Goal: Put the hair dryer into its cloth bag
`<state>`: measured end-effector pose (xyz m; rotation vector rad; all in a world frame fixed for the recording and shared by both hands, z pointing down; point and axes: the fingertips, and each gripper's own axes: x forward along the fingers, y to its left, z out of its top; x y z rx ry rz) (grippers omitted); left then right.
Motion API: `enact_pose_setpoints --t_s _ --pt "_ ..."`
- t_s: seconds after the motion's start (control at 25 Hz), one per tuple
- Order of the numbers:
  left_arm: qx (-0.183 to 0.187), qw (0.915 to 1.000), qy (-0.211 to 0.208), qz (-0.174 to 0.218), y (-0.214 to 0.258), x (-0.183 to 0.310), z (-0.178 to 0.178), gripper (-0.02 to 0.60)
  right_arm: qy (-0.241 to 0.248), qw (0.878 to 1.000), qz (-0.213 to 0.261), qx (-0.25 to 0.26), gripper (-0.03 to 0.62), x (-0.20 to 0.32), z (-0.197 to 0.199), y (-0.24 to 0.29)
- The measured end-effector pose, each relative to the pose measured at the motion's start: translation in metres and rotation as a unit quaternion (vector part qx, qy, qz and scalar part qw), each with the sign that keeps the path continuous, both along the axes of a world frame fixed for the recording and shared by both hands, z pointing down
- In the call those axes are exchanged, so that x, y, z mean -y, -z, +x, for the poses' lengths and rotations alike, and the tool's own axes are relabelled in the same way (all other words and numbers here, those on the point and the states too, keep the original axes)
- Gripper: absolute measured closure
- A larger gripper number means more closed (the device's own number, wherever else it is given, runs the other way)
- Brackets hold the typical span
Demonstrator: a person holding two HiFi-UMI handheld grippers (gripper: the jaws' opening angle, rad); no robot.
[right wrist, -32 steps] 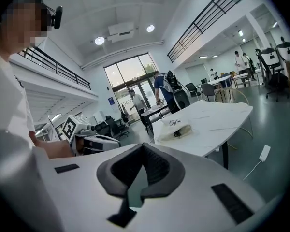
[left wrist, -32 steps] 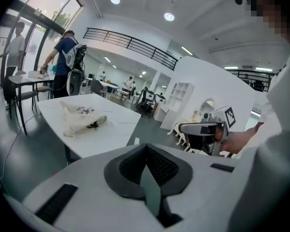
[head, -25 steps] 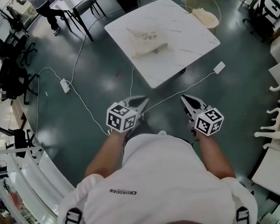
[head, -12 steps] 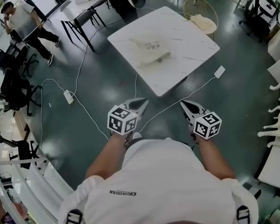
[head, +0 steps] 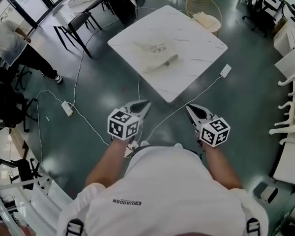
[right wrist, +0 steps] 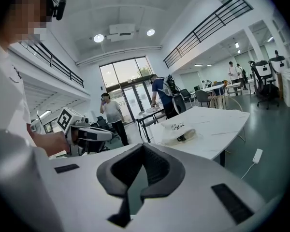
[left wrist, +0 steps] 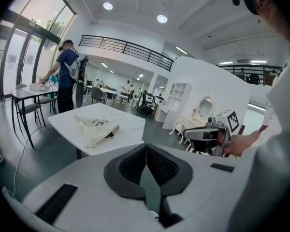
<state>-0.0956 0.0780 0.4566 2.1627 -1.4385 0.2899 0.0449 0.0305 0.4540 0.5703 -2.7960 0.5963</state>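
- One cloth bag (head: pixel 155 54), cream with dark print on its side, lies crumpled and bulging on the white marble table (head: pixel 191 36), toward the table's left half in the head view.
- Little of the hair dryer (left wrist: pixel 109 135) shows: a small dark part at the end of the bag that faces the table's near edge. The rest is under the cloth.
- Two grippers are held off the table, on its near side, over the dark floor and close in front of the person's body. Both point toward the table and are well apart from the bag.
- The left gripper (head: pixel 146 103) has its jaws pressed together with nothing between them.
- The right gripper (head: pixel 189 107) also has its jaws closed and is empty.
- From the left gripper the bag on the table lies ahead and to the left. From the right gripper it lies ahead and a little to the right.
- Count: one bag, one table under it, two grippers, and one white power block (head: pixel 225 70) on the floor just off the table's right corner.
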Motion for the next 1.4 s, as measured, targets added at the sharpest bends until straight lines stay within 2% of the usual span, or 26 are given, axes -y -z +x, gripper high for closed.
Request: enact_pose_setpoints --t_s 0.44,0.64,1.4 --pt "0.000 0.9995 -0.031 0.000 -0.003 0.009 0.005 0.552 -0.023 0.999 -0.015 -0.017 0.572 -0.004 0.001 -0.005" --pt "0.000 0.9994 -0.034 -0.001 -0.003 0.012 0.008 0.552 -0.020 0.999 -0.004 -0.024 0.572 -0.004 0.000 -0.003" --pt "0.006 0.9994 -0.035 0.004 0.003 0.003 0.014 0.552 -0.005 1.000 -0.018 -0.014 0.574 -0.011 -0.001 -0.005"
